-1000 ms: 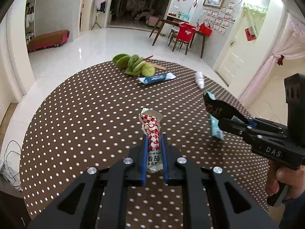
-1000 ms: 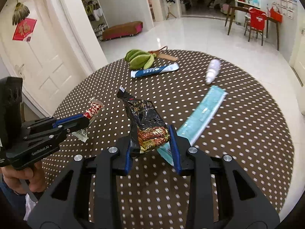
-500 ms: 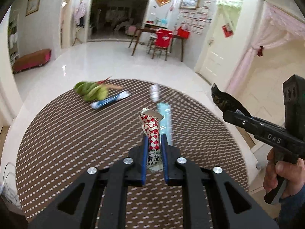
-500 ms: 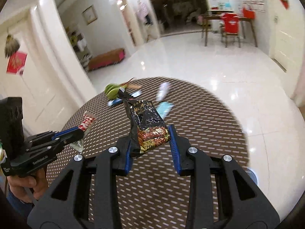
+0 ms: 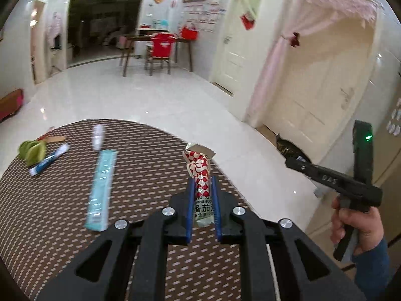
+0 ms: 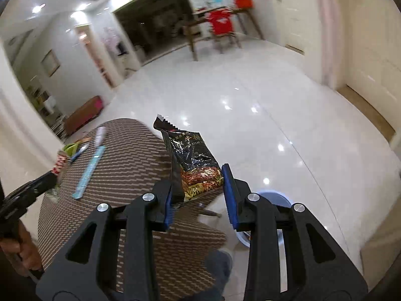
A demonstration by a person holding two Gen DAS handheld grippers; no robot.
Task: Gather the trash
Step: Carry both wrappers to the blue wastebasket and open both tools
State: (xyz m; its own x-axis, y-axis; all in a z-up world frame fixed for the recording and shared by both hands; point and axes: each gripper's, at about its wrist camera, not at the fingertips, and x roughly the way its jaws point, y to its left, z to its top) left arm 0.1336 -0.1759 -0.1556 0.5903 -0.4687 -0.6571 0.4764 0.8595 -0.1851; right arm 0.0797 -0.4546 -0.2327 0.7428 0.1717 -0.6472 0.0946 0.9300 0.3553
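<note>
Readable print: two snack wrappers, one gripper body.

Red-and-white checked wrapper (image 5: 200,175): lower pale part shows Chinese characters "番茄" in green, with the letters "ONG GUO" on a band just above; a smaller line of print below is too small to make out. Black snack bag (image 6: 194,161): large pale characters near the top, the last reading "排", the others partly creased; under them a line of Latin capitals, "PEPPER STEAK" legible; a "20" on the yellow strip at the bottom edge. Right gripper (image 5: 288,150): faint raised letters "DAS" on the side of its black body. Wall papers and door hangings are blurred, unreadable.
</note>
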